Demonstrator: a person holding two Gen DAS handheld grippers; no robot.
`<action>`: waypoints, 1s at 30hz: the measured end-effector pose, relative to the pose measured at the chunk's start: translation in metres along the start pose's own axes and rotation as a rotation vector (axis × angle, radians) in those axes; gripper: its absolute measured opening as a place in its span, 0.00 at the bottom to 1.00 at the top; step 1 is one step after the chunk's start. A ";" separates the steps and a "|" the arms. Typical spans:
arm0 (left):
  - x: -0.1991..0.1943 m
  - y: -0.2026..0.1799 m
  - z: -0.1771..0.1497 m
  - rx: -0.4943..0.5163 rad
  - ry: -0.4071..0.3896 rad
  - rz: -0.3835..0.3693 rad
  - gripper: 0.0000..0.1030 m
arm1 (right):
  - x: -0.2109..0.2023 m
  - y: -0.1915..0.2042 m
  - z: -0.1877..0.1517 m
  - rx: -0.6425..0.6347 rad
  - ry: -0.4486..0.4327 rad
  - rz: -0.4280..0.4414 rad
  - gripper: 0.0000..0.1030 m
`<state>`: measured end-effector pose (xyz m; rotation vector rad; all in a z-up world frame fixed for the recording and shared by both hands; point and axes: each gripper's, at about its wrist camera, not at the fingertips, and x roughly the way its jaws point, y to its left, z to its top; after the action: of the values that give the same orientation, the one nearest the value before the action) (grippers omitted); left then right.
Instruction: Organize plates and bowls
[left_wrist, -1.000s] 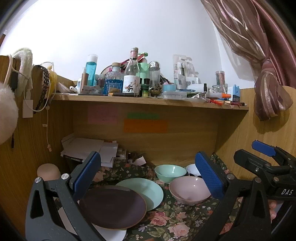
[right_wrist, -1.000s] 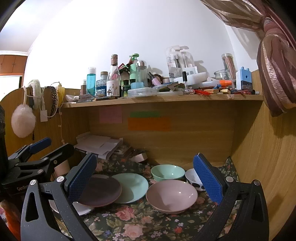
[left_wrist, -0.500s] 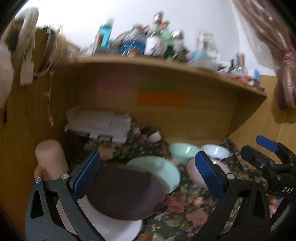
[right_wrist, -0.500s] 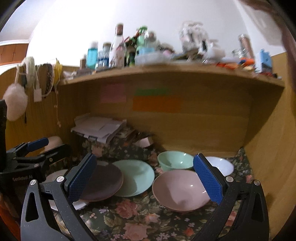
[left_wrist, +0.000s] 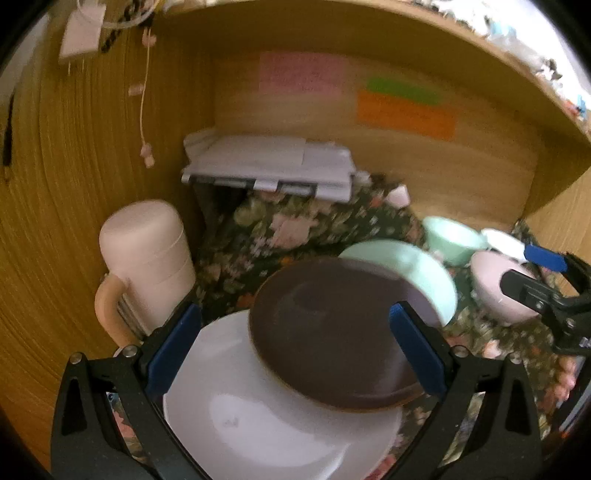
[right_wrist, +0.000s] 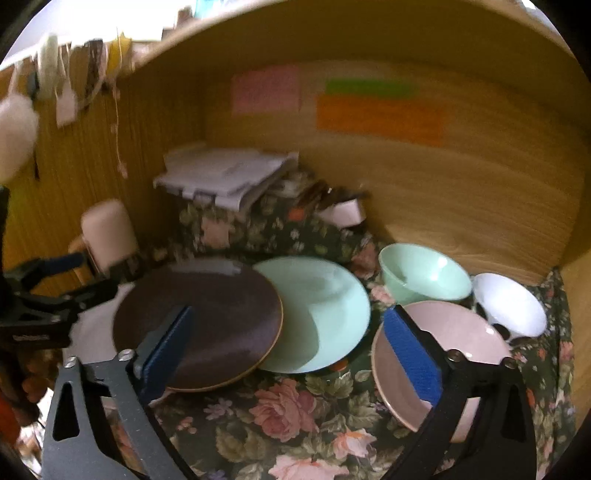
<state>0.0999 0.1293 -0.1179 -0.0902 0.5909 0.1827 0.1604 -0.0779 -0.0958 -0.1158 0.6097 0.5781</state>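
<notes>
Both views are blurred, and the shelf clutter above is unreadable. The white plate (left_wrist: 258, 417) is half hidden beneath the brown plate (left_wrist: 332, 339), which overlaps the mint plate (right_wrist: 317, 314) on the floral-clothed surface (right_wrist: 280, 406). Right of the mint plate sit the mint bowl (right_wrist: 424, 275), pink bowl (right_wrist: 443, 354) and white bowl (right_wrist: 509, 304). The left gripper (left_wrist: 295, 350) tilts downward, wide and empty, straddling the brown plate. The right gripper (right_wrist: 288, 354), jaws just closing slightly but wide, holds nothing.

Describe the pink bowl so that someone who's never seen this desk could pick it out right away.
Look in the wooden desk nook, on the flowered cloth, to the right of the overlapping plates. Three bowls cluster there; the pink bowl is the nearest and widest, in front of the green bowl and the white bowl.
</notes>
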 end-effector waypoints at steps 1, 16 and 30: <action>0.003 0.002 -0.001 0.002 0.015 0.003 1.00 | 0.007 0.001 0.000 -0.006 0.021 0.009 0.89; 0.055 0.034 -0.018 -0.107 0.234 -0.008 0.76 | 0.094 -0.006 -0.003 0.001 0.276 0.128 0.51; 0.065 0.028 -0.023 -0.123 0.286 -0.063 0.45 | 0.115 -0.010 -0.005 0.059 0.344 0.198 0.36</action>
<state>0.1348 0.1630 -0.1745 -0.2569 0.8602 0.1460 0.2401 -0.0327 -0.1663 -0.1006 0.9789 0.7384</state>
